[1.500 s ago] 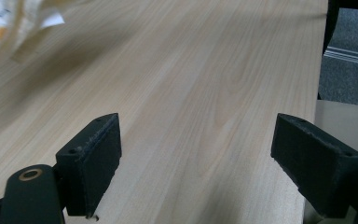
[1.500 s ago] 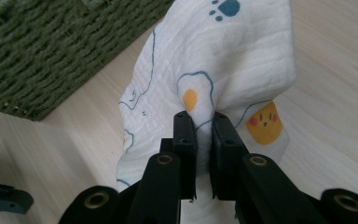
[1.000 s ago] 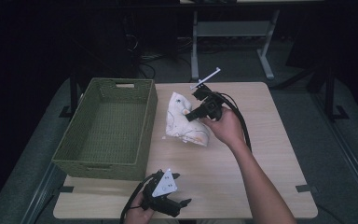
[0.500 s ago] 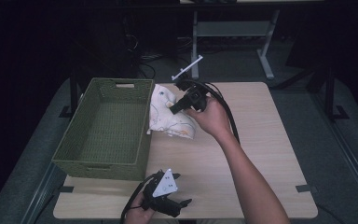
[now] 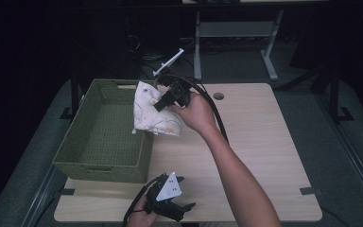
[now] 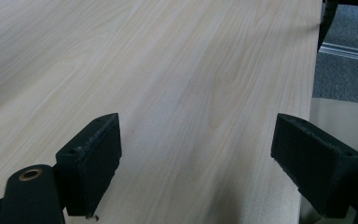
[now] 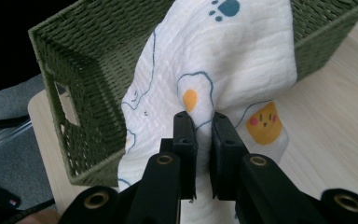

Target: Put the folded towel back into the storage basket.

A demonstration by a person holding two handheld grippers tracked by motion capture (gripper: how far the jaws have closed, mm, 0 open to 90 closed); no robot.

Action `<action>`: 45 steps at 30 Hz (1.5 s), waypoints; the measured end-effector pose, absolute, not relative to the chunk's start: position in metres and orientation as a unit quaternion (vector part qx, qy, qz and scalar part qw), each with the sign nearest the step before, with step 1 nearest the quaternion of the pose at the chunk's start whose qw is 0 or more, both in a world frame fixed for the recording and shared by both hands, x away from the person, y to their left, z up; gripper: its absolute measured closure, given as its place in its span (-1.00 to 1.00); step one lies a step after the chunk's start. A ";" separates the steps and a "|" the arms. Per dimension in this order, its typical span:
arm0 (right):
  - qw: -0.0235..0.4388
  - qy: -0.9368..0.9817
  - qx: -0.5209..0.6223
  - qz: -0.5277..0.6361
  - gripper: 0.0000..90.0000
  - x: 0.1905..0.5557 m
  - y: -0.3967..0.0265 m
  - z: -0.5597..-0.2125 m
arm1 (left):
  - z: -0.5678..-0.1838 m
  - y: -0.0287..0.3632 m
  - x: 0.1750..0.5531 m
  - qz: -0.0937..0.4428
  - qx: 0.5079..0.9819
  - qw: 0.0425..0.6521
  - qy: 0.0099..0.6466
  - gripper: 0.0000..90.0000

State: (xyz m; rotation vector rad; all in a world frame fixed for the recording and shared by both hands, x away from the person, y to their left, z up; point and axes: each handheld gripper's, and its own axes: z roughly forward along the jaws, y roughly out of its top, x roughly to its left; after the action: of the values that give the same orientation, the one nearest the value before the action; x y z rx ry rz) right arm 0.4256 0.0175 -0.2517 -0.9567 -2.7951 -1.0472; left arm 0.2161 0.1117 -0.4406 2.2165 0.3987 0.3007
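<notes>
A white cloth (image 5: 150,113) printed with egg and paw figures hangs from my right gripper (image 5: 162,101), which is shut on a fold of it. In the right gripper view the two jaws pinch the cloth (image 7: 223,70) at my right gripper (image 7: 204,122). The cloth hangs over the right rim of the green woven basket (image 5: 82,137), its lower edge near the tabletop. My left gripper (image 5: 182,194) rests at the table's front edge, held by a hand. Its jaws stand wide open over bare wood, with nothing between them (image 6: 196,154).
The basket (image 7: 79,79) takes up the table's left half, its inside holding nothing I can see. A light wooden table (image 5: 255,142) has free room at the right. A small dark round spot (image 5: 218,96) marks the far edge. Beyond stand a metal frame and dark floor.
My right gripper has carried the cloth leftward and upward, from the table's middle to the basket's right rim. The left gripper has stayed in place.
</notes>
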 end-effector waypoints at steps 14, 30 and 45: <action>0.021 -0.897 -0.284 -0.337 0.83 0.429 0.059 -0.252 | -0.441 0.110 0.215 0.121 0.885 0.422 0.154 -0.64; 0.040 -0.899 -0.276 -0.338 0.83 0.434 0.089 -0.261 | -0.441 0.108 0.213 0.121 0.887 0.421 0.148 -0.64; 0.051 -0.902 -0.272 -0.332 0.82 0.440 0.120 -0.274 | -0.441 0.108 0.212 0.126 0.887 0.421 0.144 -0.64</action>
State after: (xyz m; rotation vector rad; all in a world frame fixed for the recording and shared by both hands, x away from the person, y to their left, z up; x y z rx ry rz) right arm 0.4404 0.1195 -0.2739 -0.8290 -2.7446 -1.0098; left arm 0.2121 0.1081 -0.4406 2.2217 0.3616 0.3153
